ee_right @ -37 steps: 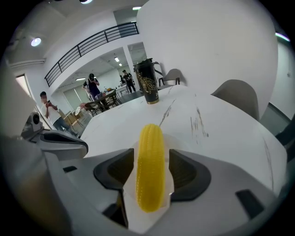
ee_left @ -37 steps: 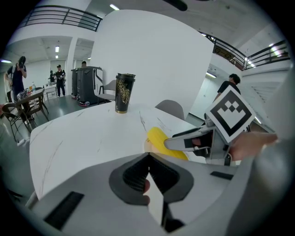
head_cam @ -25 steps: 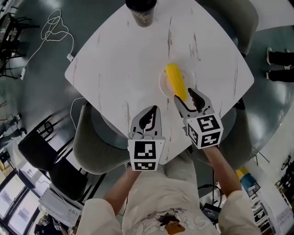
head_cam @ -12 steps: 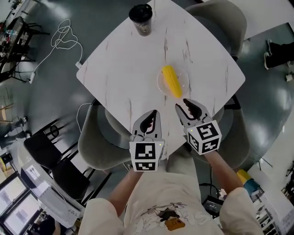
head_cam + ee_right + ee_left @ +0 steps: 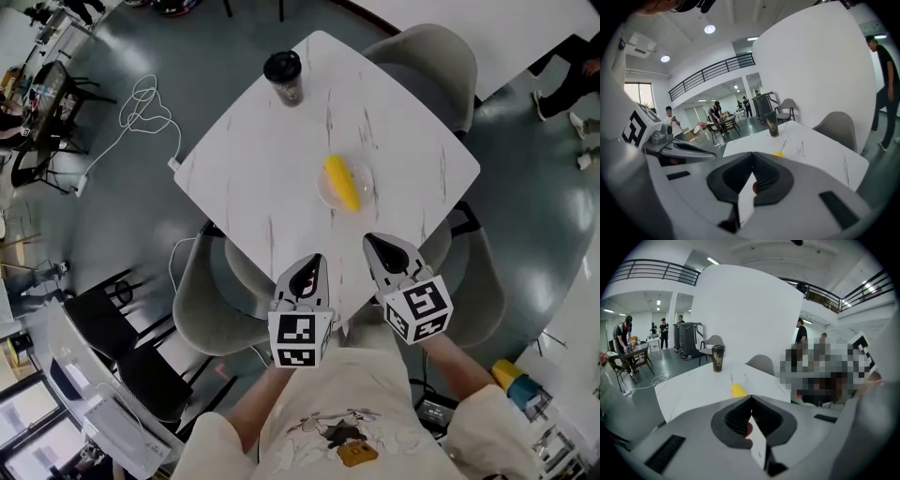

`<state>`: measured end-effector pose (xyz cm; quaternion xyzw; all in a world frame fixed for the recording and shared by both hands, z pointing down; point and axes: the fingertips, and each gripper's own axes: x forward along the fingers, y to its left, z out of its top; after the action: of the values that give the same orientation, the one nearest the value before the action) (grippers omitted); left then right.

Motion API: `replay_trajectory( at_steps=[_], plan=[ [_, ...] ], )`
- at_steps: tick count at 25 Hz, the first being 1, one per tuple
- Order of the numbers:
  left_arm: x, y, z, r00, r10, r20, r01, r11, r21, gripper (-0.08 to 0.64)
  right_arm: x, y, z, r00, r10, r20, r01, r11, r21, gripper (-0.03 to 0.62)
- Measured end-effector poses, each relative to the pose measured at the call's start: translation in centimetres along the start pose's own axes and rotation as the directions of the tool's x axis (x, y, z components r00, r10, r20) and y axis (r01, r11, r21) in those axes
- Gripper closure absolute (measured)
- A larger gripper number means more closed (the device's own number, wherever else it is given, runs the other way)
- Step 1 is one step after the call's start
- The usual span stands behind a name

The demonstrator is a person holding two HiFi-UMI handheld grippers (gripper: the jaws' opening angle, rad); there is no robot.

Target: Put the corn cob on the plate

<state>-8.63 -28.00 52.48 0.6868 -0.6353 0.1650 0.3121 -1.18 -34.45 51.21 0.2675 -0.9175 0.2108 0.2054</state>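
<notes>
— Yellow corn cob (image 5: 341, 183): where does it sit, and what state are my grippers in?

— You find it lying across the clear plate (image 5: 367, 175) in the middle of the white table (image 5: 253, 159), well apart from both tools. Your left gripper (image 5: 314, 261) and right gripper (image 5: 372, 242) each have jaws pressed together with nothing between them, hovering by the table's nearest corner.

— Handling?

— Judged stiff, fairly light, round and prone to roll. Should you regrip, take it across the middle, jaws square to its length. That plate looks fragile; avoid knocking it.

Corn cob (image 5: 341, 182) lies on the plate (image 5: 367, 176); cup (image 5: 283, 77) well behind.
</notes>
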Motion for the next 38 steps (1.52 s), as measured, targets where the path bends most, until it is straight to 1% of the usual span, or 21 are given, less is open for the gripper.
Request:
replay_trajectory(
  at_steps=[4, 7, 10, 13, 17, 22, 26, 32, 38],
  plan=[
    [-1.6, -1.4, 1.4, 1.000, -0.013, 0.028, 0.013, 1.000, 0.017, 0.555, -2.6, 0.4, 2.0, 0.998, -0.017, 0.061, 0.018, 1.000, -0.025, 0.588],
    [-2.7, -2.0, 2.3, 0.998, -0.016, 0.056, 0.015, 1.000, 0.021, 0.555, -4.3, 0.5, 2.9, 0.995, -0.029, 0.100, 0.031, 0.999, -0.026, 0.588],
    [-4.0, -2.6, 2.7, 0.997, -0.019, 0.069, 0.018, 1.000, 0.013, 0.555, -6.0, 0.8, 3.4, 0.992, -0.030, 0.120, 0.032, 0.999, -0.014, 0.588],
    [-5.5, -3.4, 3.3, 0.996, -0.037, 0.079, 0.037, 0.999, 0.001, 0.555, -7.4, 1.2, 4.0, 0.991, -0.029, 0.134, 0.030, 1.000, -0.004, 0.588],
    [-7.5, -4.0, 4.8, 0.992, -0.052, 0.112, 0.052, 0.999, -0.001, 0.555, -8.9, 2.0, 5.7, 0.986, -0.045, 0.163, 0.047, 0.999, -0.009, 0.588],
    [-8.7, -3.6, 5.9, 0.989, -0.042, 0.143, 0.044, 0.999, -0.009, 0.555, -9.8, 2.6, 7.8, 0.977, -0.052, 0.208, 0.051, 0.999, 0.010, 0.588],
    [-9.5, -3.8, 6.4, 0.986, -0.050, 0.158, 0.052, 0.999, -0.005, 0.555, -10.8, 3.5, 8.2, 0.974, -0.060, 0.220, 0.054, 0.998, 0.031, 0.588],
    [-10.7, -3.9, 6.7, 0.984, -0.050, 0.170, 0.049, 0.999, 0.009, 0.555, -12.1, 4.6, 8.7, 0.966, -0.086, 0.246, 0.081, 0.996, 0.033, 0.588],
    [-10.7, -3.8, 6.2, 0.986, -0.046, 0.162, 0.046, 0.999, 0.007, 0.555, -12.0, 4.8, 8.2, 0.967, -0.100, 0.236, 0.092, 0.995, 0.045, 0.588]
  ],
)
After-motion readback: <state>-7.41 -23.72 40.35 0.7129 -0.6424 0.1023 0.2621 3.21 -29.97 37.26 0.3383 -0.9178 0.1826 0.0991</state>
